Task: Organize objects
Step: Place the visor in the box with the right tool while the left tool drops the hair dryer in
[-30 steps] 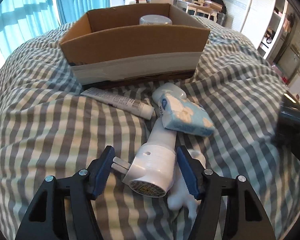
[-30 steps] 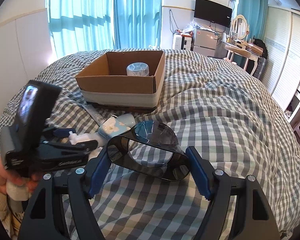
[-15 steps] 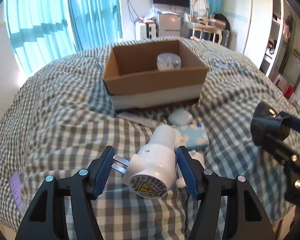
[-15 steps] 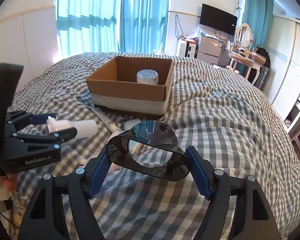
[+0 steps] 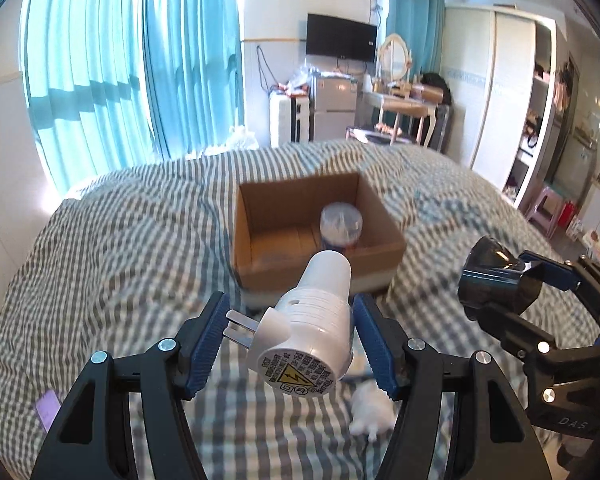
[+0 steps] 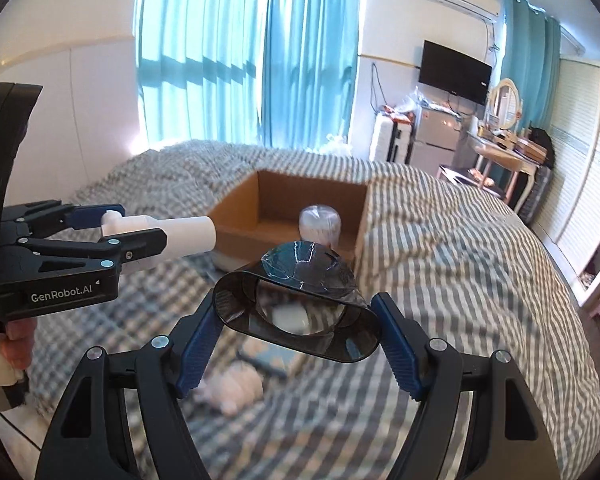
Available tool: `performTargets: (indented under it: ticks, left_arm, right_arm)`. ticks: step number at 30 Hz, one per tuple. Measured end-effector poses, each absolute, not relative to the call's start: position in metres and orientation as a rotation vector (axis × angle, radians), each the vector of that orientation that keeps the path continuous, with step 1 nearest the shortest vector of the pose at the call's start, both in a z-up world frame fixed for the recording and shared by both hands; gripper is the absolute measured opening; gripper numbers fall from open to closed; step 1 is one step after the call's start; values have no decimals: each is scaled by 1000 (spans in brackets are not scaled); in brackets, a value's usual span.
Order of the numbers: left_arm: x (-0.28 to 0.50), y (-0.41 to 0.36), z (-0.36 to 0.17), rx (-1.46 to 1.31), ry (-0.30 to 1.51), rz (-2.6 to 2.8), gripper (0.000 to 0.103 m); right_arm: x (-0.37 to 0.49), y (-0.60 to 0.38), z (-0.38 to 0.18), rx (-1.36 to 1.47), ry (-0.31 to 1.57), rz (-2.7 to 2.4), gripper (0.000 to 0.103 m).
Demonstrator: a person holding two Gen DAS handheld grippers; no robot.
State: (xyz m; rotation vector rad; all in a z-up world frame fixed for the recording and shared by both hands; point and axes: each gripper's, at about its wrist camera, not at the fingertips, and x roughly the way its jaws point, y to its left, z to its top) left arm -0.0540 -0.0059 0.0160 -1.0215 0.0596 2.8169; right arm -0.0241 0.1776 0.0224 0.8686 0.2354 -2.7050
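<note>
White plug-in device (image 5: 308, 320) (jaws clamped)

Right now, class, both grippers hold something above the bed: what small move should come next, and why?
Probably carry the left gripper forward over the cardboard box before releasing. It is clamped on the white plug-in device, which hangs short of the box's near wall. The box holds only a clear lidded jar, so there is room. The right gripper holds a dark plastic cup.

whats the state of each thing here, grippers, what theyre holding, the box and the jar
left gripper: shut on the white plug-in device
white plug-in device: held off the bed, prongs to the left
right gripper: shut on the dark translucent plastic cup
dark translucent plastic cup: held on its side
brown cardboard box: open-topped, on the checked bed
clear round jar: upright inside box
</note>
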Motion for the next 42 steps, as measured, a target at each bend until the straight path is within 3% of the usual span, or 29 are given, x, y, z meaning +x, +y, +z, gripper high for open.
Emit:
performTargets:
  ticks: [8, 16, 29, 42]
  left_arm:
    - [-112, -12, 52, -971, 100, 2864, 65]
    - [-182, -14, 47, -1016, 121, 2858, 65]
    - [-267, -9, -30, -1216, 161, 2779, 65]
    - [-300, 7, -81, -1271, 202, 2735, 65]
  right_arm:
    - [-82, 163, 69, 773, 232, -2700, 74]
    - [-161, 155, 76, 806, 214, -2685, 74]
    - [-297, 145, 1, 1053, 153, -2611, 74]
    - [-347, 132, -45, 1162, 180, -2561, 74]
